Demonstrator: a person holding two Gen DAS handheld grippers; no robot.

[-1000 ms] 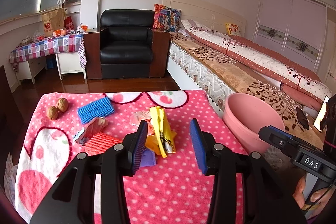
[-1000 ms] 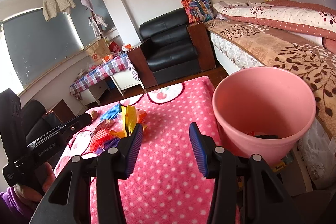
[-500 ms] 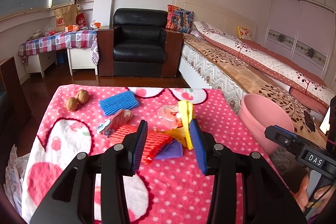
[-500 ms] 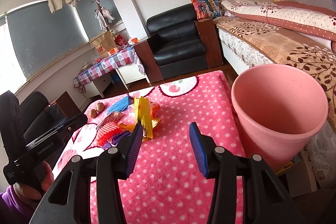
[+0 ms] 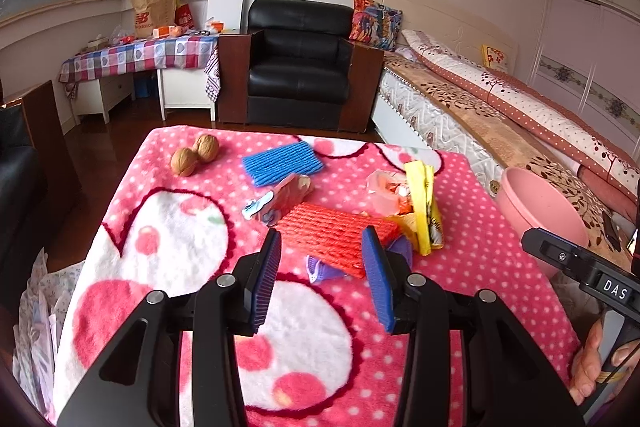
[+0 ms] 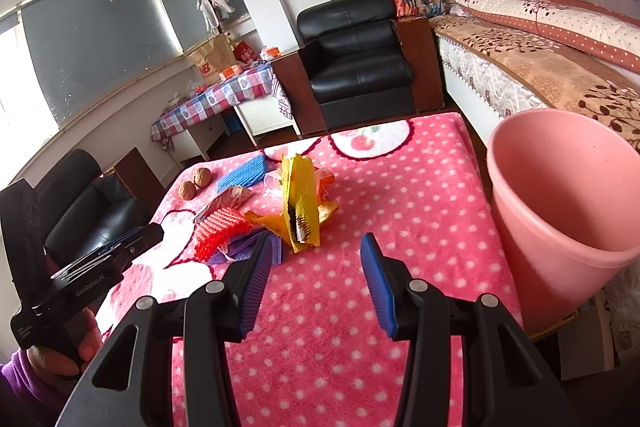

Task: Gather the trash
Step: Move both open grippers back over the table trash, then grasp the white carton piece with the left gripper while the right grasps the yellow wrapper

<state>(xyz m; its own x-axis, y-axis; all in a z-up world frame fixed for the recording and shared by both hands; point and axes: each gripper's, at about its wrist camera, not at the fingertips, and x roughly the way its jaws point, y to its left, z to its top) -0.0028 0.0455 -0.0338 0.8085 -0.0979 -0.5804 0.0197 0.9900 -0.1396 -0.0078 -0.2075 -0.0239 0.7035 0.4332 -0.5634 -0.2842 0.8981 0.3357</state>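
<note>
**Left wrist view: closing in on the trash pile**

I am holding my left gripper (image 5: 320, 279) apart and empty, lining up on the red foam net (image 5: 334, 233) just ahead. My right gripper (image 6: 314, 277) is hanging apart too, beside the pink bin (image 6: 560, 227). Next I am needing a lower reach and a squeeze.

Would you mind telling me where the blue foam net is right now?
The blue foam net lies flat on the pink blanket toward its far edge in the left wrist view, right of the two walnuts and beyond the red foam net.
</note>
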